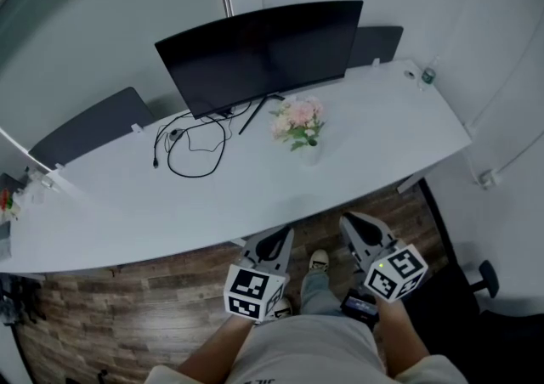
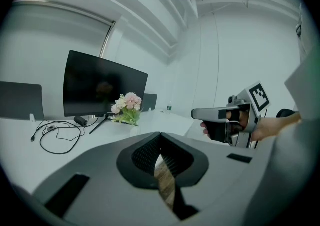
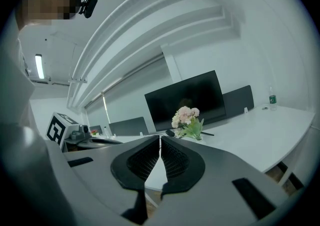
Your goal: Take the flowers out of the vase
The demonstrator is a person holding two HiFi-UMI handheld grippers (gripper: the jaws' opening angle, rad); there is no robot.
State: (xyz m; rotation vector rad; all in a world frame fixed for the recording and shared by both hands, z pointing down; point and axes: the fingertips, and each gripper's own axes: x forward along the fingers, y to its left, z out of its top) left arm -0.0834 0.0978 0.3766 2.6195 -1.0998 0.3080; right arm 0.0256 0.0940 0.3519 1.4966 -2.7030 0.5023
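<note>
A small bunch of pink and white flowers (image 1: pixel 297 121) with green leaves stands in a pale vase (image 1: pixel 309 152) on the white desk (image 1: pixel 357 161), just in front of the monitor. The same flowers (image 2: pixel 127 107) show far ahead in the left gripper view, and the flowers (image 3: pixel 187 121) also appear in the right gripper view. My left gripper (image 1: pixel 274 242) and right gripper (image 1: pixel 354 226) are held side by side over the floor, short of the desk's near edge. Both are shut with nothing between the jaws. The right gripper (image 2: pixel 196 114) shows from the side in the left gripper view.
A black monitor (image 1: pixel 263 51) stands behind the flowers, with black cables (image 1: pixel 197 143) looped on the desk to its left. Dark chair backs (image 1: pixel 93 126) rise behind the desk. A small bottle (image 1: pixel 427 76) sits at the far right corner. Wood floor (image 1: pixel 153 306) lies under me.
</note>
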